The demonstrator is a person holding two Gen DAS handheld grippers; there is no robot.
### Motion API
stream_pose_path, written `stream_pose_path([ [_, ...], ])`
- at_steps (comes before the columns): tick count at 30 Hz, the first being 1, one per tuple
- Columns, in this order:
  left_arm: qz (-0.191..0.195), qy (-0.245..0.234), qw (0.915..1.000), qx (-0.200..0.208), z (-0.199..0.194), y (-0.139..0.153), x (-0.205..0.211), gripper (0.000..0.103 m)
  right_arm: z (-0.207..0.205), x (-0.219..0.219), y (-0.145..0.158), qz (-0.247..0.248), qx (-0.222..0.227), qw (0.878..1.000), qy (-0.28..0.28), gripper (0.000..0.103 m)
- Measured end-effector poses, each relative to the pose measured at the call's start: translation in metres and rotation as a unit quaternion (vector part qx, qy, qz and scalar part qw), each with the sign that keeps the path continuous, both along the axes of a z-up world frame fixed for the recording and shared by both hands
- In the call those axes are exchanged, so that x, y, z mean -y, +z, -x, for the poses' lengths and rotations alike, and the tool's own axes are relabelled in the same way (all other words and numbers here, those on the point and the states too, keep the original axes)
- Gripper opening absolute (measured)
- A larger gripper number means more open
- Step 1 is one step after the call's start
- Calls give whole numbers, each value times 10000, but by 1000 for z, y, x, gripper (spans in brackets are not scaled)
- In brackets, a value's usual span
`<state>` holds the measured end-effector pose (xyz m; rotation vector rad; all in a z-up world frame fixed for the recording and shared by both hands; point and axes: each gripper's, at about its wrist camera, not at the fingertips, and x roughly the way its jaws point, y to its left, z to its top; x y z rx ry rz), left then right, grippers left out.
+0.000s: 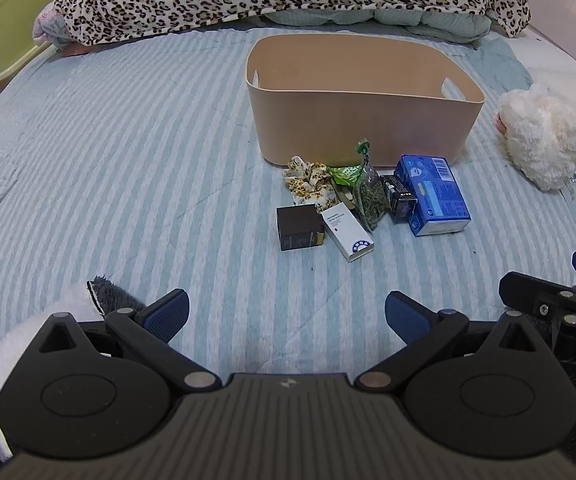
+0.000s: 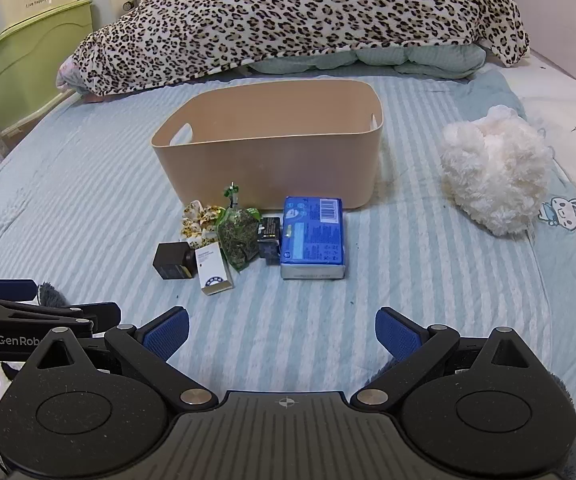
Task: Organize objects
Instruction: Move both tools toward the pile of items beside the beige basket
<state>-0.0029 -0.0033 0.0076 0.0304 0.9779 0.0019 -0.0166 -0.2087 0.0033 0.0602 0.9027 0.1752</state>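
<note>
On the striped bedspread (image 1: pixel 127 160), near its front edge, the left gripper (image 1: pixel 286 314) hovers with its blue pads spread wide and nothing between them; just to its right the right gripper (image 2: pixel 281 334) hangs equally wide, also holding and touching nothing. Ahead of both lies a small cluster, left to right: a dark brown box (image 2: pixel 172 266), a leopard-print scrunchie (image 2: pixel 199 219) behind it, a white carton (image 2: pixel 213 270) with small print too fine to read, a clear bag of dried green herbs (image 2: pixel 239 240), a small black box (image 2: pixel 269 240) half hidden beside it, and a blue pack (image 2: pixel 314 238) bearing a barcode. Just behind the cluster stands the beige bin (image 2: pixel 271 160); its floor is hidden by the near wall. "GenRob" shows on the left gripper's body, cut off. A fluffy white toy (image 2: pixel 496 176) lies well to the right.
</note>
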Motion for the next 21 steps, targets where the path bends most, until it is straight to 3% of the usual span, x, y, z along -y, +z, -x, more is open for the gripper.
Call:
stream_pose_path([
  [21,-20,13,10000,-65,-2,-4,0,103,-3,-1,-4,40,-62,10000,-51,101],
])
